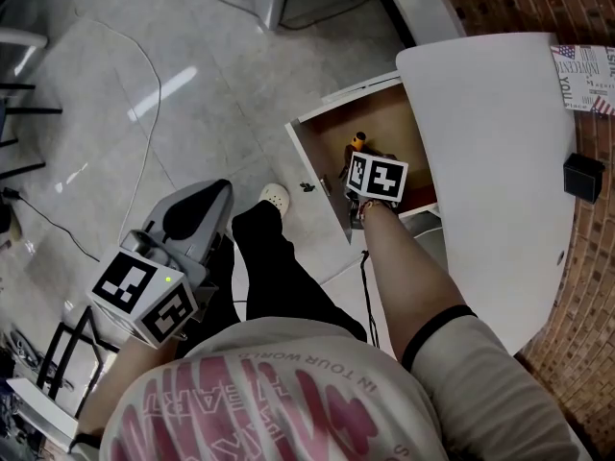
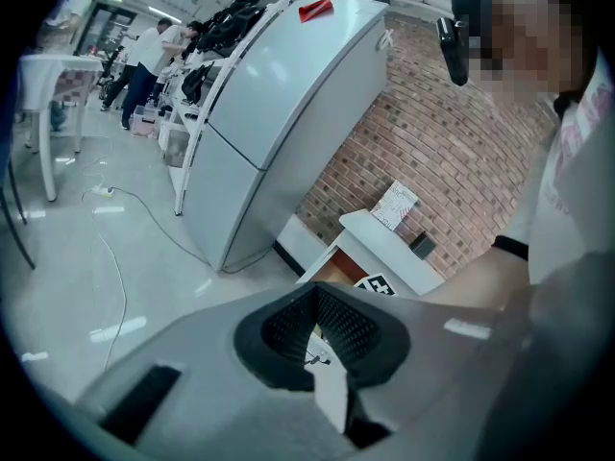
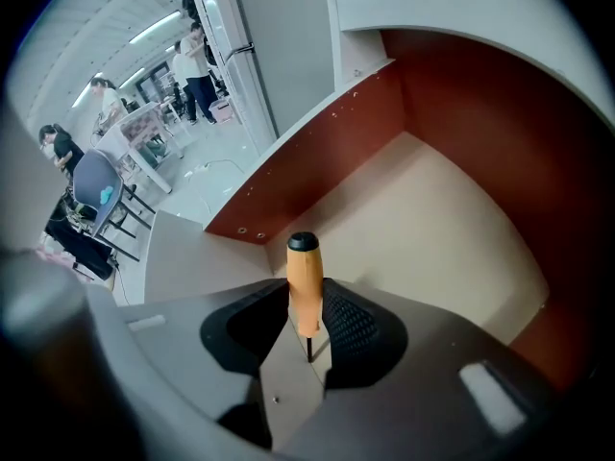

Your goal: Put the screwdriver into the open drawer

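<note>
The screwdriver (image 1: 358, 142) has an orange handle with a black cap. My right gripper (image 1: 359, 161) is shut on it, pointing steeply down over the open drawer (image 1: 380, 118). In the right gripper view the handle (image 3: 304, 281) sticks out past the pads, its thin shaft lies back between the jaws of the right gripper (image 3: 307, 329), and the drawer (image 3: 432, 219) shows red-brown walls and a beige floor. My left gripper (image 1: 190, 217) hangs low at the left beside the person's leg. The left gripper (image 2: 315, 320) has its tips together and nothing between them.
The drawer belongs to a white cabinet (image 1: 490, 161) against a brick wall (image 1: 586, 305); a small black box (image 1: 583, 176) and a printed card (image 1: 586, 77) lie on it. A cable (image 1: 144, 104) runs over the tiled floor. A grey refrigerator (image 2: 279, 104) stands nearby.
</note>
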### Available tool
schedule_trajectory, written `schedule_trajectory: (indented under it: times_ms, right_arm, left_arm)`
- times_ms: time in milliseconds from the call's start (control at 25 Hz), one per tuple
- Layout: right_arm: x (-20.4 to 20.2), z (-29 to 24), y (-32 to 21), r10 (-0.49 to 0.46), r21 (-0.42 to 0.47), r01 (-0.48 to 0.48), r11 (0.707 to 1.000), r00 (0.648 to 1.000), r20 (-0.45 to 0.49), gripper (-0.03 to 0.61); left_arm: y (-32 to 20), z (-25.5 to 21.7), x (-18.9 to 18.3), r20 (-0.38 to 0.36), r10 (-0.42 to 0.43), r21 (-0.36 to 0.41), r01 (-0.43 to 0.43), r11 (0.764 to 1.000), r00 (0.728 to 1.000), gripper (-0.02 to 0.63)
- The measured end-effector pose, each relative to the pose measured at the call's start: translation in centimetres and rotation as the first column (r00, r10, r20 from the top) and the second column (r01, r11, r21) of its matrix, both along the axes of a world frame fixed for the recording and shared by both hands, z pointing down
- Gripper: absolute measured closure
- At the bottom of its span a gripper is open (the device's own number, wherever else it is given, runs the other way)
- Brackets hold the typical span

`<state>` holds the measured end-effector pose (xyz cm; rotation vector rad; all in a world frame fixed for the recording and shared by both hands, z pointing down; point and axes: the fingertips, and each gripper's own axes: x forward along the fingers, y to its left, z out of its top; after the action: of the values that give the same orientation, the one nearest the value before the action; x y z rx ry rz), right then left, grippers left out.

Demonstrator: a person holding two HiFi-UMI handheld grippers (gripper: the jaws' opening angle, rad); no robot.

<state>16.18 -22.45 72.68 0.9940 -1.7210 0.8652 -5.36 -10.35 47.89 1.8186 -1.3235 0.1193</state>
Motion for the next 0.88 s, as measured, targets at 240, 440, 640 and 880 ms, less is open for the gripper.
schedule_trajectory:
  times_ms: [240, 440, 640, 880]
  right_arm:
    - [-0.4, 0.7, -0.4, -0.012, 0.006, 0.012, 1.000, 1.000, -0.004, 0.454]
    - [0.2, 1.8, -0.1, -0.015, -0.028, 0.014, 1.000, 0.999, -0.038, 0.454]
    - [0.6, 2.4, 0.1, -0.017, -0.044, 0.014, 0.999, 0.999, -0.051, 0.454]
    - [0.8, 3.0, -0.2, 0.004, -0.056, -0.007, 0.998, 0.999, -0.052, 0.454]
  left_arm:
    - [0.1, 0.9, -0.3, -0.007, -0.023, -0.016, 0.023, 1.000, 1.000, 0.612]
    - [0.0, 1.1, -0.7, -0.002, -0.038, -0.030, 0.038, 0.999, 0.999, 0.612]
    - [-0.3, 1.3, -1.1, 0.000, -0.048, -0.032, 0.048, 0.998, 0.999, 0.612]
    - [-0.9, 1.3, -1.2, -0.004, -0.073, -0.019, 0.073, 0.997, 0.997, 0.612]
